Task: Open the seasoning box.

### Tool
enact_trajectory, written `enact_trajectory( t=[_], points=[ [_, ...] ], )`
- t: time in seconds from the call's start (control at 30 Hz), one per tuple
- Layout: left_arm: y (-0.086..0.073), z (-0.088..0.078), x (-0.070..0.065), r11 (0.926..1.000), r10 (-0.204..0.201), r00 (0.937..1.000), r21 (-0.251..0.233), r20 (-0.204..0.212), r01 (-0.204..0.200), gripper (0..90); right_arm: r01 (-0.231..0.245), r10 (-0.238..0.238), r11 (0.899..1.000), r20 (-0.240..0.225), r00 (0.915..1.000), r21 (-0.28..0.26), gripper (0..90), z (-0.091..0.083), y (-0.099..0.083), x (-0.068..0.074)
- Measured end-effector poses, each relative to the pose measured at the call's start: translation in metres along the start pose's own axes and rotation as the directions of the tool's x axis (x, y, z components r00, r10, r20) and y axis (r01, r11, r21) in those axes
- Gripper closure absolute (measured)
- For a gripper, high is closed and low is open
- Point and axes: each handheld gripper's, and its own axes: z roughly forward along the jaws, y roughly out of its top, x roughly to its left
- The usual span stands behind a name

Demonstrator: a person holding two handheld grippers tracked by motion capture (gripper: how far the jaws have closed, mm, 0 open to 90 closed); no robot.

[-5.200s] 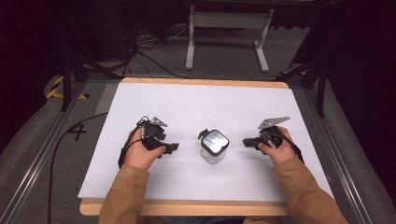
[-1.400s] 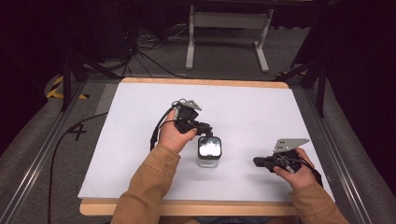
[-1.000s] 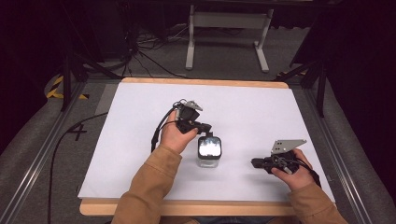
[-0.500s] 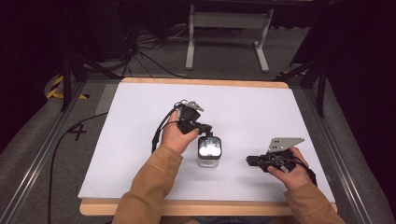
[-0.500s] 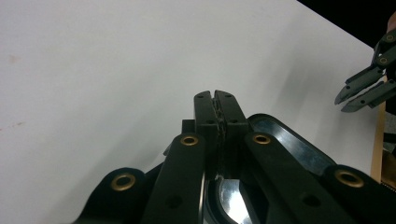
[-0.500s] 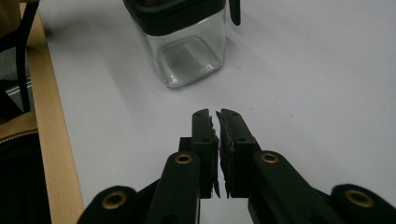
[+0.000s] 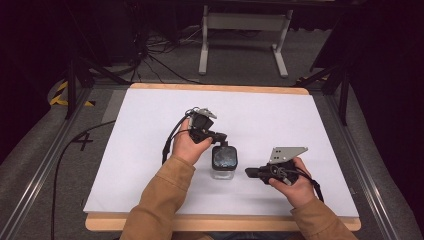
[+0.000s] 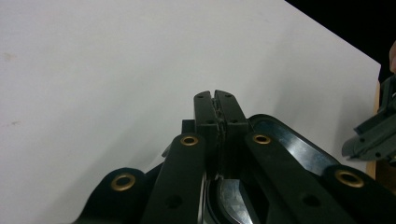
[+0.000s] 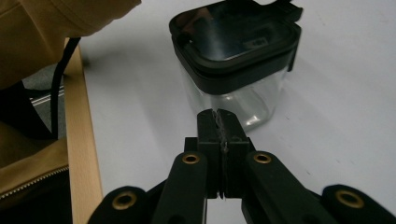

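Glass of the small clear square jar with black lid [image 7: 224, 161] looks hard, slippery and breakable, so hold its sides; left gripper [image 7: 219, 136] jaws pinch something at the lid's edge, right gripper [image 7: 248, 172] jaws just closed on nothing.

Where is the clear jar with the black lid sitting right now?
In the high view the jar stands near the middle of the white table, toward the person's edge, between the left hand-held gripper just behind it and the right hand-held gripper beside it.

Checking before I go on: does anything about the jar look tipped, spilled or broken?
Nothing stands out. The clear square jar with the black lid stands upright on the white table, lid seated, nothing spilled beside it.
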Motion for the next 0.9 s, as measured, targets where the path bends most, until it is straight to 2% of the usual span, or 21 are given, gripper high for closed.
enact_trajectory(
  t=[0.17,0.37,0.5,0.57,0.67,0.73,0.87,0.9],
  points=[
    [-0.001,0.0,0.0,1.0,-0.001,1.0,0.0,0.0,0.001,89.2,0.003,-0.003,1.0,-0.01,0.9999,-0.021,89.7,0.012,0.006,0.005],
    [-0.003,-0.001,0.001,0.9999,-0.008,0.9999,-0.01,0.01,0.008,89.2,0.003,-0.003,0.999,-0.002,1.0,-0.041,89.8,0.016,0.011,0.002],
    [-0.003,0.0,0.0,0.9998,-0.004,1.0,-0.02,0.002,0.004,89.2,0.006,-0.005,0.999,0.004,1.0,-0.046,89.8,0.019,0.012,0.002],
    [-0.003,-0.001,-0.001,0.9999,0.002,0.9999,-0.015,-0.017,-0.002,88.8,0.009,-0.009,0.999,0.003,1.0,-0.05,89.9,0.019,0.012,0.003],
    [-0.003,-0.004,-0.003,0.9999,0.006,0.9995,-0.012,-0.03,-0.006,79.4,0.007,-0.007,0.998,0.002,1.0,-0.055,89.9,0.019,0.012,0.003],
    [-0.004,-0.011,-0.005,0.9997,0.004,0.9994,-0.026,-0.035,-0.005,80.2,0.007,-0.007,0.998,0.003,1.0,-0.062,89.9,0.017,0.013,0.002],
    [-0.006,-0.034,-0.014,0.9983,0.014,0.9992,-0.057,-0.037,-0.016,81.4,0.014,-0.013,0.997,0.007,0.9999,-0.081,89.9,0.015,0.017,-0.001],
    [-0.006,-0.034,-0.014,0.9983,0.014,0.9992,-0.057,-0.037,-0.016,81.7,0.014,-0.013,0.997,0.007,0.9999,-0.081,89.9,0.015,0.017,-0.001]
  ],
)
